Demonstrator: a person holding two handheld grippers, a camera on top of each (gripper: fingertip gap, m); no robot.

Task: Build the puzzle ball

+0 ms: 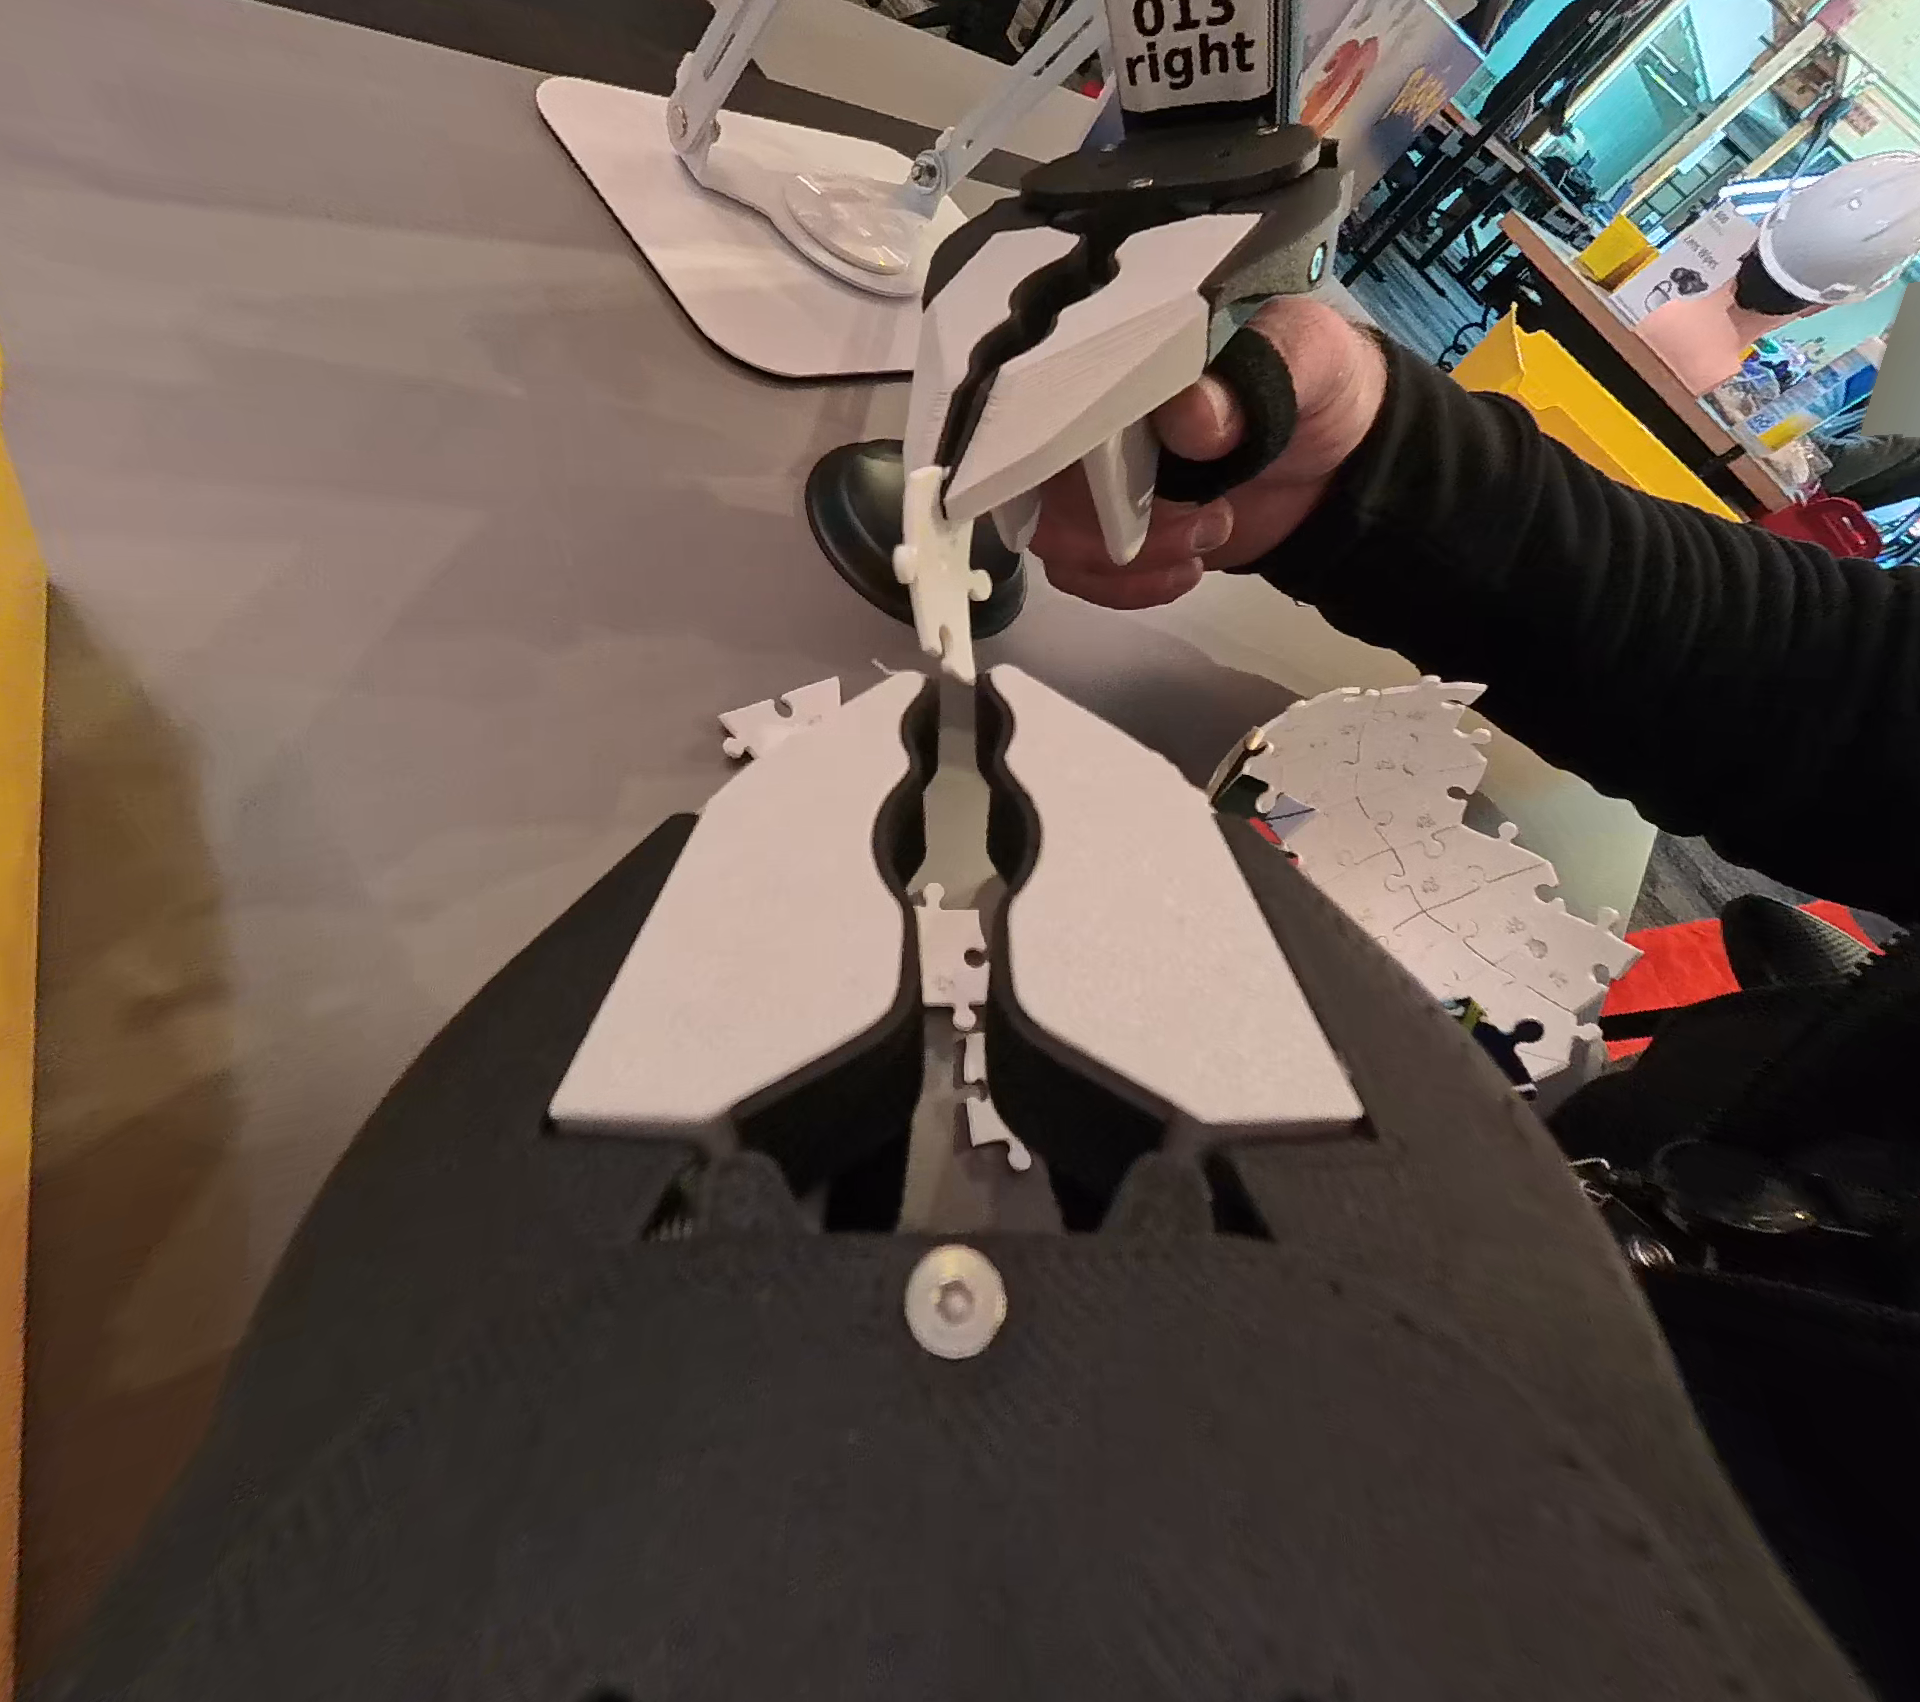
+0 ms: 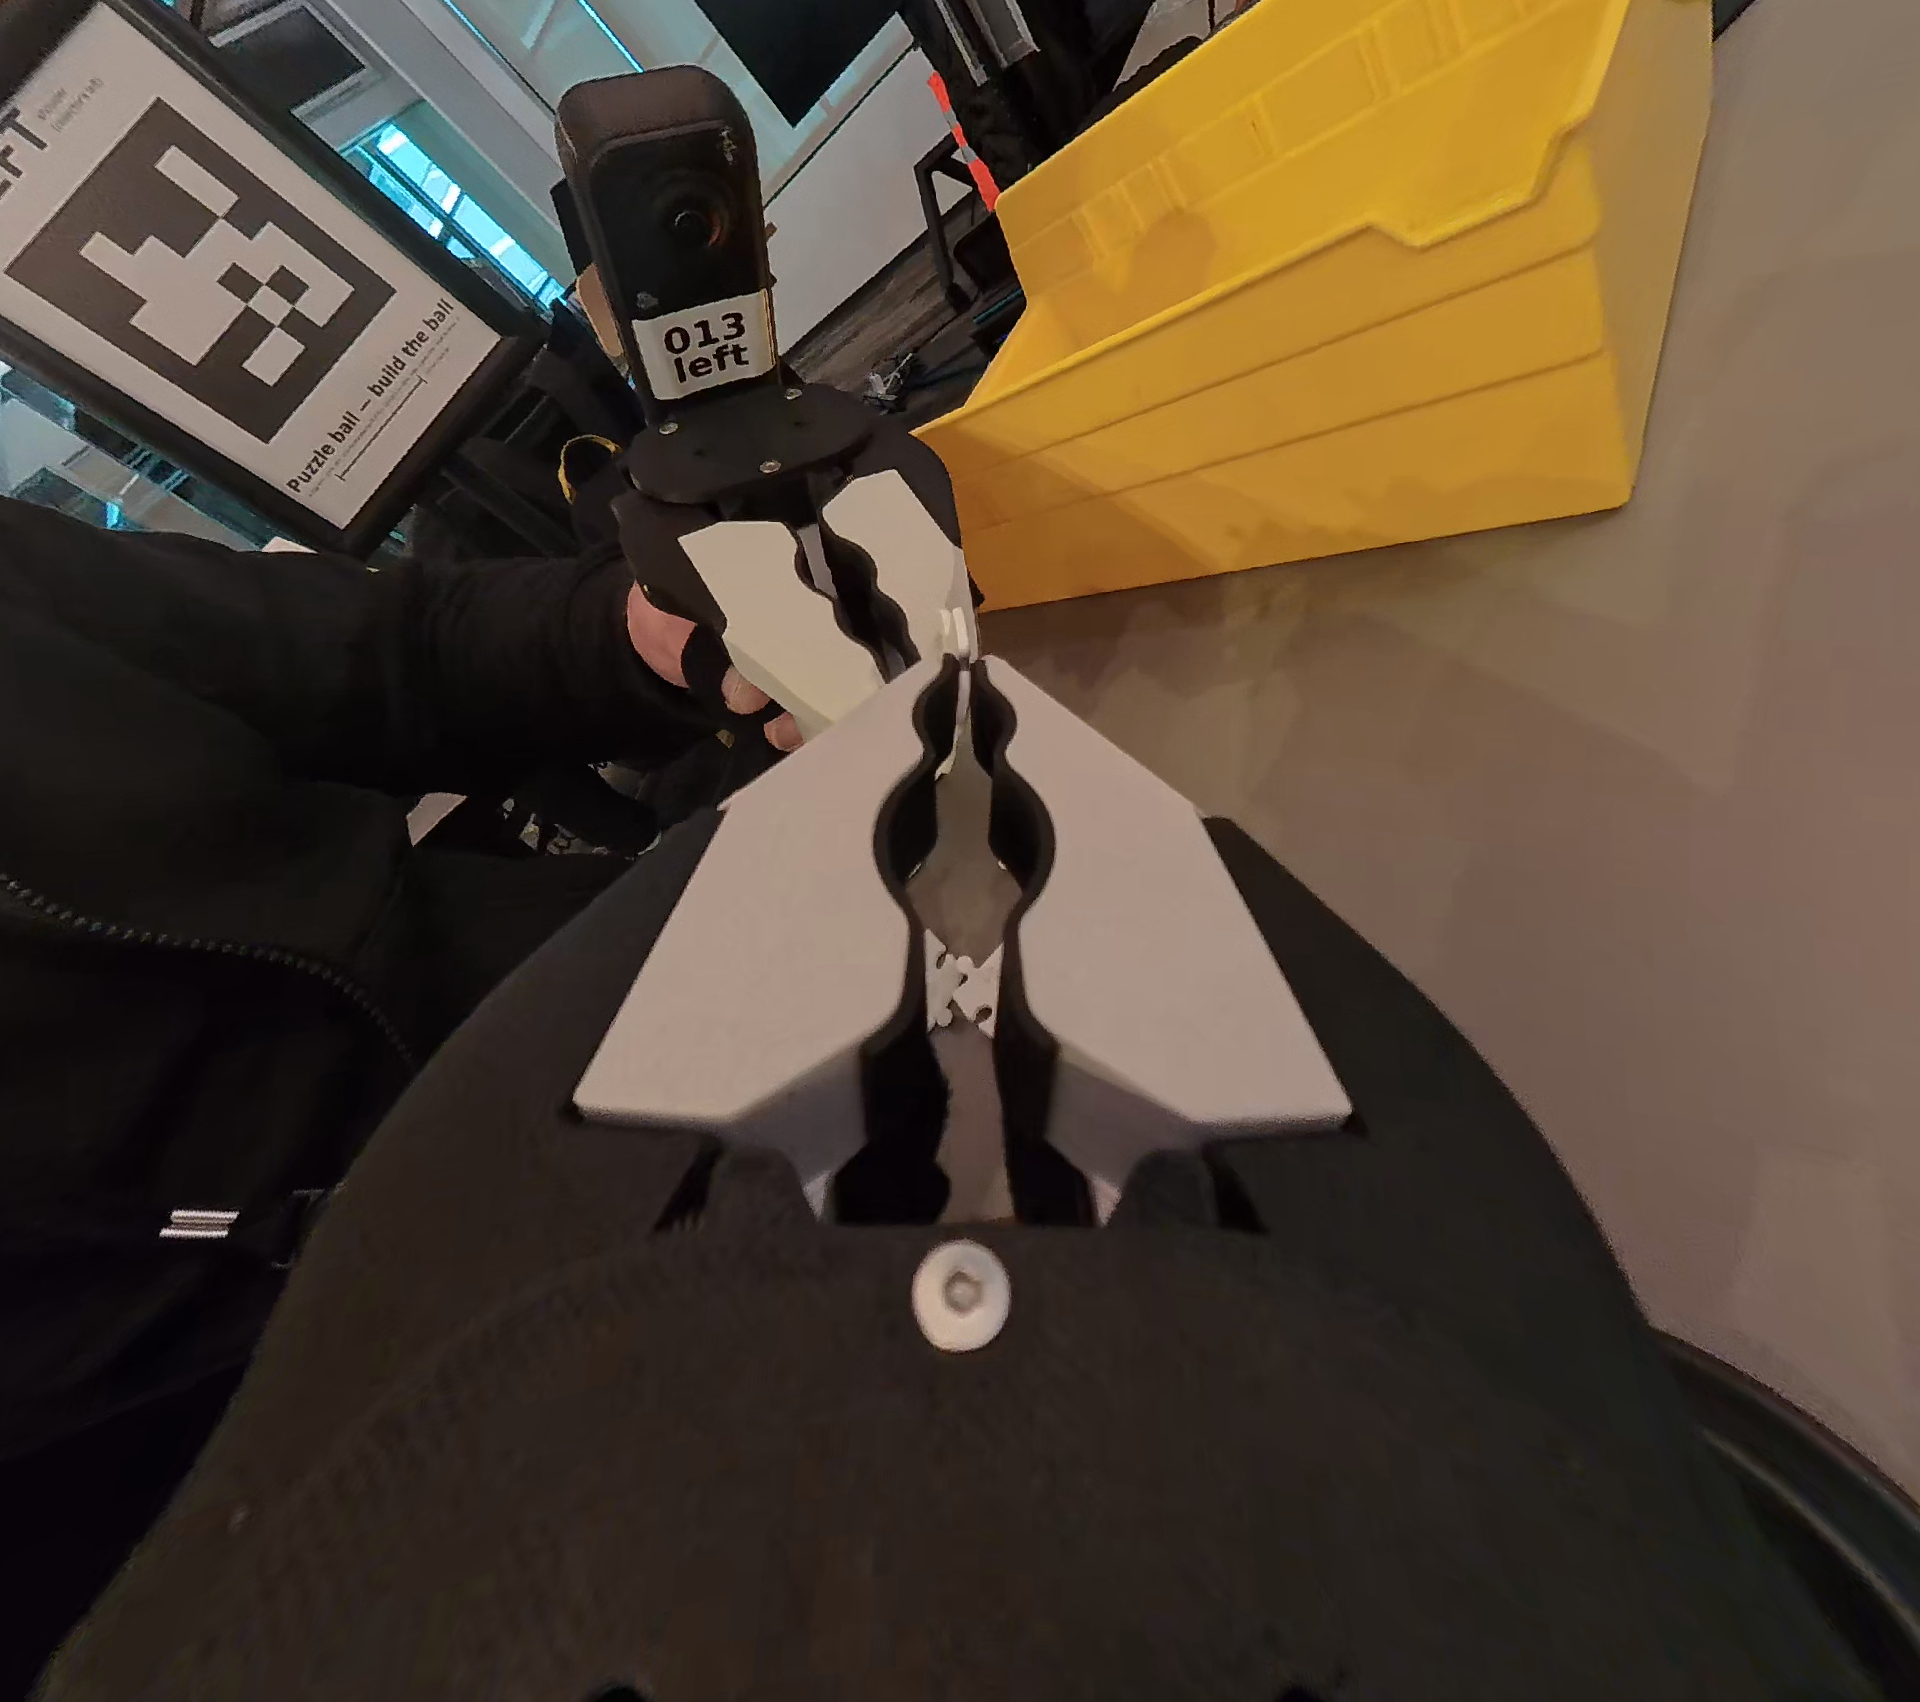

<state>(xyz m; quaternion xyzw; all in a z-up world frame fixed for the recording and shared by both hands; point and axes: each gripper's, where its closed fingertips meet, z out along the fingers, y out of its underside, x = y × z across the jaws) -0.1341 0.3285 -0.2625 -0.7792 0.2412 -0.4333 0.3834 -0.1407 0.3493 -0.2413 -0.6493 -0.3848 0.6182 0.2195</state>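
Observation:
A white curved puzzle piece hangs from my right gripper, which is shut on its upper end. Its lower tip sits between the tips of my left gripper, whose fingers are closed to a narrow gap around it. In the right wrist view the piece shows edge-on between my right gripper and the left gripper, tip to tip. The part-built puzzle ball shell lies to the right. A loose piece lies on the table just left of my left fingertips.
Loose pieces lie on the grey table below my left fingers. A dark round stand sits behind the held piece, and a white arm base behind that. A yellow bin stands on the left side. A framed marker sign stands near the person.

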